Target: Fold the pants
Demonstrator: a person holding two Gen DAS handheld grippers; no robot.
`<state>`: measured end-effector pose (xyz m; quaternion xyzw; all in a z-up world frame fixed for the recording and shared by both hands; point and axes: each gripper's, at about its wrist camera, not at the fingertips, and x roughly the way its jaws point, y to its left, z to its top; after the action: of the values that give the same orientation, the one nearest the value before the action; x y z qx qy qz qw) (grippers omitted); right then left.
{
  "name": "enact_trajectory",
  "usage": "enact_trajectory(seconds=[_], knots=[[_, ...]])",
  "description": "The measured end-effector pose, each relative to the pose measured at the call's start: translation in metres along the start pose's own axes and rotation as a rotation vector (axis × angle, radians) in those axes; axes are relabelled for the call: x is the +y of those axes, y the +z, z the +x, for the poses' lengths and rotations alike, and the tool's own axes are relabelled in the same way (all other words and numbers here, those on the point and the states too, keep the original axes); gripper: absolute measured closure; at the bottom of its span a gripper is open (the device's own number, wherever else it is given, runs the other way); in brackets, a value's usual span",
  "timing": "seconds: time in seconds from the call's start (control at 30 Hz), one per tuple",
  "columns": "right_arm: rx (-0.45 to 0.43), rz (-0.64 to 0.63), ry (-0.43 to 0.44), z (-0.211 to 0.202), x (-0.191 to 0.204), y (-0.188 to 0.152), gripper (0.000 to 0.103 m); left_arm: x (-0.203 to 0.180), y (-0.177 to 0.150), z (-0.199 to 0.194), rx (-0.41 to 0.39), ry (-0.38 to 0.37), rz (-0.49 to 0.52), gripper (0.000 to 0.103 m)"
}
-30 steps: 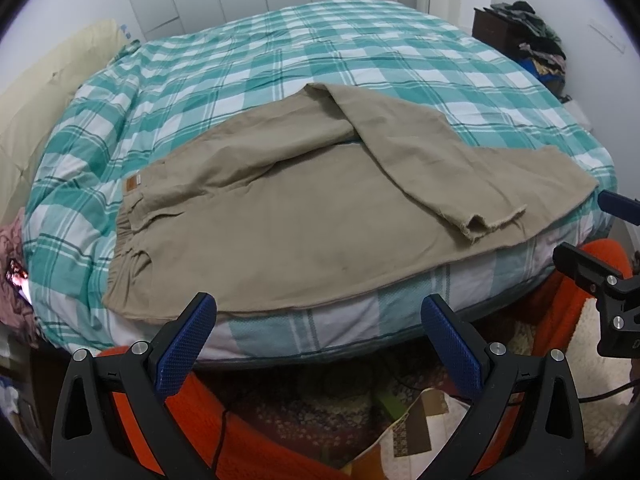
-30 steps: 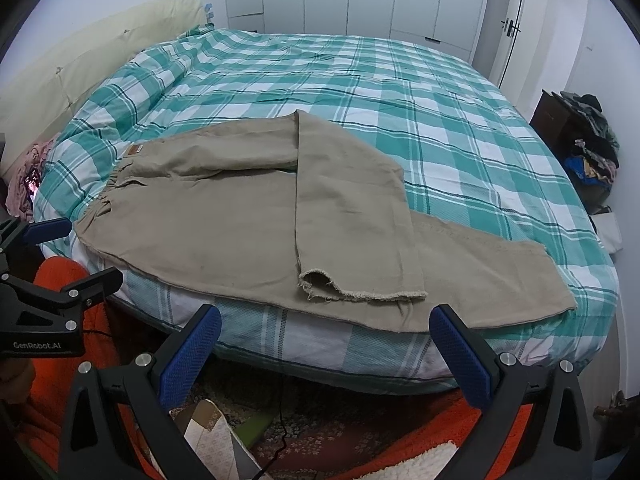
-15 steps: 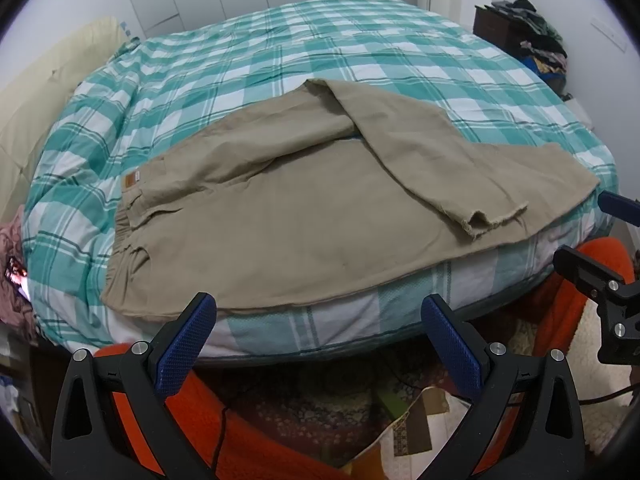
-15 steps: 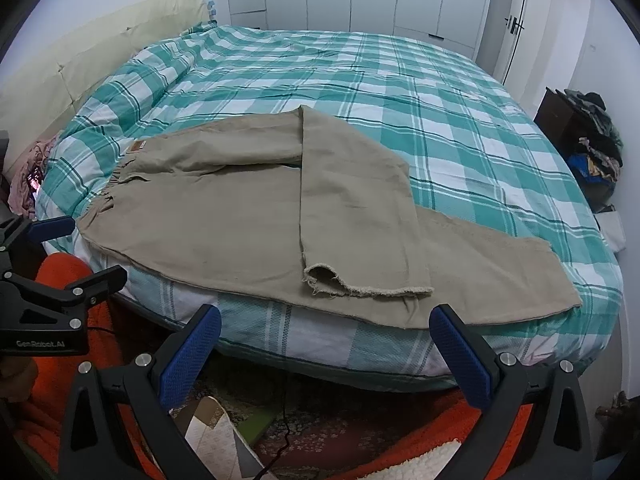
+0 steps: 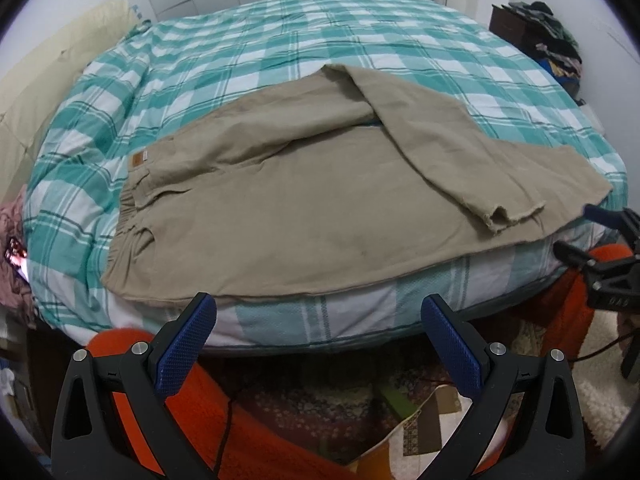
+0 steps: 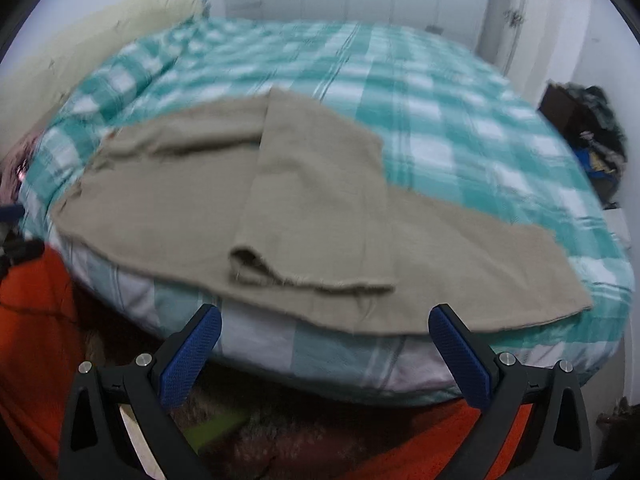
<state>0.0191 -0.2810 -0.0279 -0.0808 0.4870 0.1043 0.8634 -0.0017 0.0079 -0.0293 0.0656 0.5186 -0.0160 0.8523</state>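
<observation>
Beige pants [image 5: 304, 200] lie spread along the near edge of the bed [image 5: 320, 40], waistband to the left. One leg is folded back across the other, and its frayed hem [image 6: 304, 276] lies near the bed's edge. My left gripper [image 5: 318, 320] is open, just below the mattress side under the seat of the pants. In the blurred right wrist view, my right gripper [image 6: 324, 334] is open too, low in front of the folded hem. Neither holds anything. The right gripper [image 5: 600, 252] also shows at the right edge of the left wrist view.
The bed carries a teal and white checked cover [image 6: 440, 112] and a cream pillow [image 5: 40, 92] at the left. An orange blanket [image 5: 240, 420] and a patterned rug [image 5: 320, 396] lie on the floor below. A dark cabinet piled with clothes [image 5: 540, 28] stands at the right.
Both grippers have moved forward toward the bed edge, so the pants look larger. The right wrist view is now motion-blurred. The pants lie as before.
</observation>
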Motion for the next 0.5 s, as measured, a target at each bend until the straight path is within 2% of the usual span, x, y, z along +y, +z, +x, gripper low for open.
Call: enact_trajectory(seconds=[0.07,0.13,0.23,0.3,0.43,0.5], knots=[[-0.004,-0.034,0.067,0.007,0.009,0.0,0.01,-0.003,0.0,0.0,0.002,-0.001,0.01,0.001],[-0.032,-0.105,0.099,0.013,0.026,0.006,0.01,-0.006,-0.001,0.001,0.007,0.0,0.019,0.001],[-0.062,-0.192,0.091,0.032,0.044,0.016,0.018,-0.008,-0.002,0.002,0.011,0.006,0.027,0.001],[-0.022,-0.229,0.08,0.055,0.048,0.02,0.026,-0.005,-0.002,0.003,0.012,0.011,0.025,0.001],[0.09,-0.323,0.03,0.095,0.051,0.015,0.061,0.004,-0.004,0.012,0.033,0.025,0.002,0.001],[0.086,-0.326,0.051,0.095,0.046,0.016,0.069,0.008,-0.004,0.022,0.062,0.027,-0.01,0.001]])
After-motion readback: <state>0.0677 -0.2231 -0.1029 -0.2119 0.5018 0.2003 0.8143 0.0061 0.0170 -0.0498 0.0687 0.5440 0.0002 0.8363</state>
